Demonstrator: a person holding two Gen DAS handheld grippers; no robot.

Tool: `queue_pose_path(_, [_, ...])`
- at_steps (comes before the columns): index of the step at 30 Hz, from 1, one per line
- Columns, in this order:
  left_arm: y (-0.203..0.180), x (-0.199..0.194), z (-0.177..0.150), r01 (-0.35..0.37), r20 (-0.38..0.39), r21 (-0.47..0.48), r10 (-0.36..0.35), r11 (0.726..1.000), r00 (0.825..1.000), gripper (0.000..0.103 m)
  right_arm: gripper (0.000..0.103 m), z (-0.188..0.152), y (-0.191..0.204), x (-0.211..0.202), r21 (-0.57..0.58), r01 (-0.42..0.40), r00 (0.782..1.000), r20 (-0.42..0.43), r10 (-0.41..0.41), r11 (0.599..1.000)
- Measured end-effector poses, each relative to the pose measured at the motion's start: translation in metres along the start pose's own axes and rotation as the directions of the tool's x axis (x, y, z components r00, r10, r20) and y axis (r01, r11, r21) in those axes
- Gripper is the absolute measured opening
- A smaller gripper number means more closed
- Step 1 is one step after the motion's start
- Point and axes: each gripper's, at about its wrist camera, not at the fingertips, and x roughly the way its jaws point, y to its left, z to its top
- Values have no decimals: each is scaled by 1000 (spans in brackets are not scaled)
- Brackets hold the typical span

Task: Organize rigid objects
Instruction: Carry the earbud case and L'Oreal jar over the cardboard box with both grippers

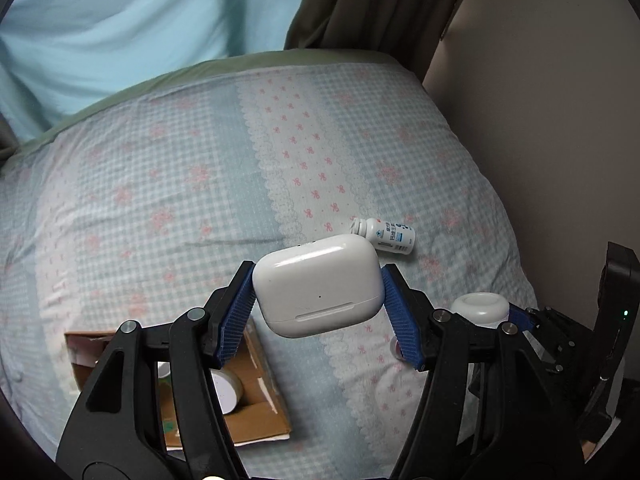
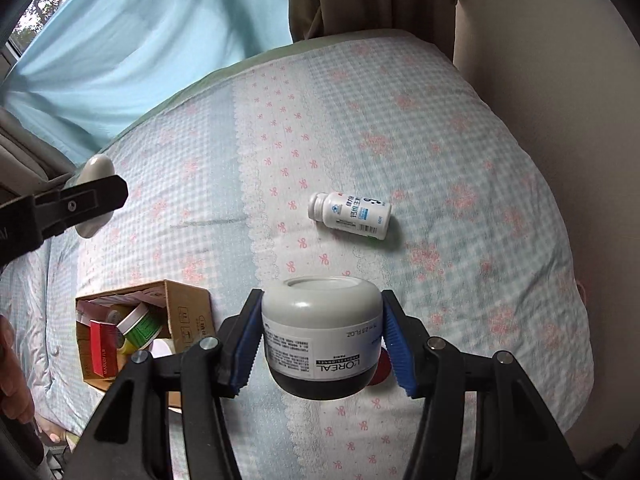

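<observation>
Left gripper (image 1: 318, 300): clenched on the white earbud case (image 1: 318, 289), blue pads bearing on its two rounded ends; the case hangs tilted, clear of the bedding.
Right gripper (image 2: 320, 340): clamped on the grey-lidded cosmetic jar (image 2: 322, 334), pads on the curved side wall, jar held above the quilt (image 2: 460, 160).
Destination: open cardboard box (image 2: 188, 312) lies on the quilt to the lower left, already holding several tubs and a red carton (image 2: 102, 354).
Remaining item: white pill bottle (image 2: 350, 214) lies on its side on the quilt, apart from the box and both grippers.
Risk, case slip: the glossy, rounded shell offers little flat contact; a sharp swing probably rotates or ejects it.
Risk, jar slip: the pads grip a convex wall; a tilt may let the jar slide downward.
Risk, collision: both grippers likely head for one small box; simultaneous approach may knock loads together.
Risk, box: the soft bedding gives poor support; a dropped item may tip the box or bounce out.
</observation>
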Motion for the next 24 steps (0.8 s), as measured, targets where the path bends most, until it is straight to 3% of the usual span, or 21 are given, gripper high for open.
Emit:
queue_pose_path(8, [86,-78,-53,-48,38,-93,52,995,998,60,52,-19,78,-51,-77,-64,998,19,65,995])
queue_pose_path(14, [146,-119,-102,-83,41,-108,88,991,995,60,52,-41,135,-68,-94,-99,994,30,102,991])
queue_pose_path(24, [217,-133,-161,-65,14,-97,67,993,998,60,52,-98,215,-63,-80,-118,993,14,120,990])
